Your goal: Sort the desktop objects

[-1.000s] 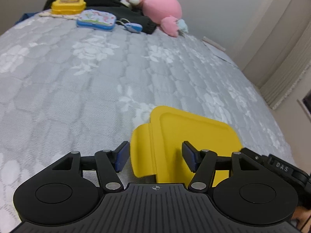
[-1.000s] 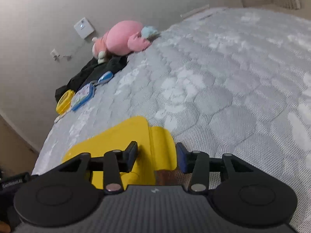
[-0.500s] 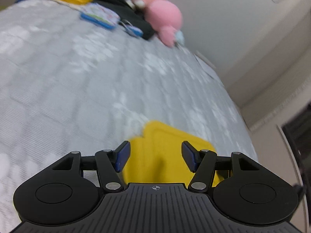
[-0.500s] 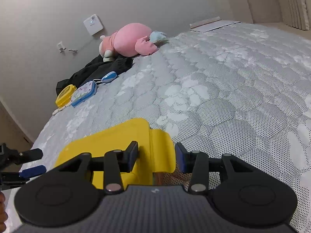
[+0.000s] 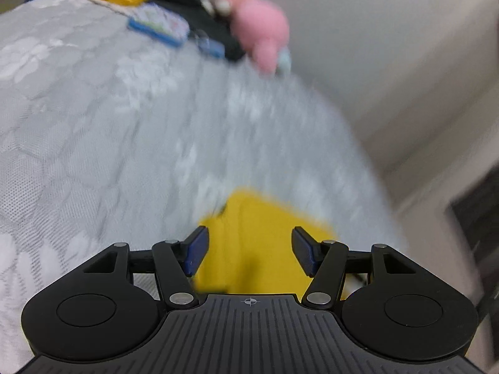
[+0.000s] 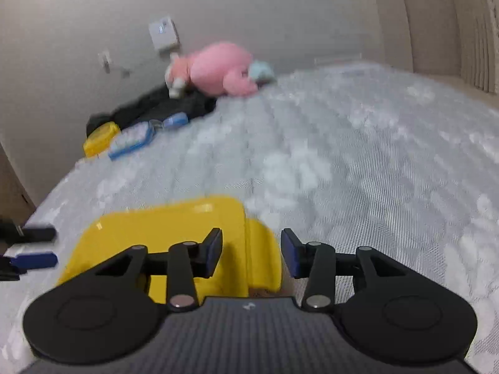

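Note:
A flat yellow plastic lid or tray [image 5: 265, 233] lies on the grey quilted bed [image 5: 93, 124]; it also shows in the right wrist view [image 6: 162, 227]. My left gripper [image 5: 249, 251] is open, hovering over its left end. My right gripper [image 6: 252, 254] is open over the tray's raised tab [image 6: 263, 258]. Neither holds anything. The left gripper's fingers [image 6: 34, 260] show at the left edge of the right wrist view. Both views are blurred by motion.
At the far end lie a pink plush toy [image 6: 221, 68], a black garment [image 6: 162, 106], a yellow round box [image 6: 101, 138], a blue-rimmed case [image 6: 132, 141] and a small blue object [image 6: 176, 121]. A wall [image 6: 93, 15] stands behind them.
Both grippers have lifted and tilted up, showing more wall. The left gripper swung to the right. The yellow tray stays on the bed. Both grippers stay open.

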The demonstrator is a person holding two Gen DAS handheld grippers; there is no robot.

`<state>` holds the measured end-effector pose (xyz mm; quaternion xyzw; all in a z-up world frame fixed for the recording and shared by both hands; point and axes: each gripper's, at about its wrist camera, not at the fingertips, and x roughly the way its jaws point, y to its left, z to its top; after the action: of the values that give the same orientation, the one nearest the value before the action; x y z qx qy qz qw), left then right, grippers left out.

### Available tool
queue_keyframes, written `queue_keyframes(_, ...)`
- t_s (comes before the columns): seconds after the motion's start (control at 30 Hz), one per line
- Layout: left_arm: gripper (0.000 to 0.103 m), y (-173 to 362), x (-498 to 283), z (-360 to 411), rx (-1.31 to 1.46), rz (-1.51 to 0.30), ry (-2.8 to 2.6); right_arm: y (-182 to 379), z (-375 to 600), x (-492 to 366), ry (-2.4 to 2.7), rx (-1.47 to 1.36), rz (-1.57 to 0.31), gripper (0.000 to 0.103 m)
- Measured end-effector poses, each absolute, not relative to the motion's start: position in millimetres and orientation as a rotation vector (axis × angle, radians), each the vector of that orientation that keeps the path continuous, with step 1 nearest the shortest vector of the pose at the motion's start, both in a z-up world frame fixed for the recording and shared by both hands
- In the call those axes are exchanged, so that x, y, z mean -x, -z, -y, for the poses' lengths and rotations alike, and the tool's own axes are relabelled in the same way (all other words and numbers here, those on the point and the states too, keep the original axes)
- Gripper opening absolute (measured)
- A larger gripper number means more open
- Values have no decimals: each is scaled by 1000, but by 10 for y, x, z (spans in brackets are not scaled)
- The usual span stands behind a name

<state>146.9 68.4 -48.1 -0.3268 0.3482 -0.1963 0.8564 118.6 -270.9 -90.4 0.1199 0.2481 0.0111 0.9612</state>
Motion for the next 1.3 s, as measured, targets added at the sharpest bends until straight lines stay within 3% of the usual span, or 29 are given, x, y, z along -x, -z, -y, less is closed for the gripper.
queue_keyframes(0.03, 64, 459, -1459, -696, 719, -704, 439, 844, 2684, -1150, -31, -231, -468, 44)
queue_keyframes(0.07, 64, 466, -1464, -640, 725, -706, 477, 794, 2641, -1131, -52, -215, -449, 26)
queue_keyframes(0.13, 63, 494, -1480, -502, 728, -722, 557, 753, 2531, -1132, -97, -183, -453, 9)
queue_keyframes(0.3, 54, 700, -1545, -170, 624, -864, 564, 880, 2344, -1179, -168, -152, -516, 10)
queue_keyframes(0.4, 31, 748, -1548, -137, 578, -898, 517, 937, 2379, -1219, -183, -189, -554, 15)
queue_keyframes(0.7, 23, 744, -1500, -149, 531, -896, 495, 1011, 2453, -1250, -206, -240, -565, 14)
queue_keyframes(0.8, 23, 743, -1514, -141, 526, -888, 500, 1012, 2434, -1247, -235, -238, -560, 26)
queue_keyframes(0.87, 23, 716, -1473, -143, 503, -865, 488, 1011, 2414, -1235, -261, -245, -554, 53)
queue_keyframes(0.93, 28, 656, -1402, -156, 465, -818, 451, 1000, 2351, -1178, -256, -222, -545, 58)
queue_keyframes(1.2, 28, 497, -985, -250, 325, -708, 310, 891, 2094, -807, -184, -47, -482, 21)
queue_keyframes(1.23, 28, 496, -945, -247, 310, -702, 294, 881, 2046, -769, -183, -20, -480, 11)
queue_keyframes(1.27, 29, 483, -923, -250, 303, -695, 276, 878, 1990, -742, -184, 8, -477, 9)
queue_keyframes(1.3, 35, 455, -899, -265, 303, -683, 257, 875, 1936, -726, -187, 35, -474, 9)
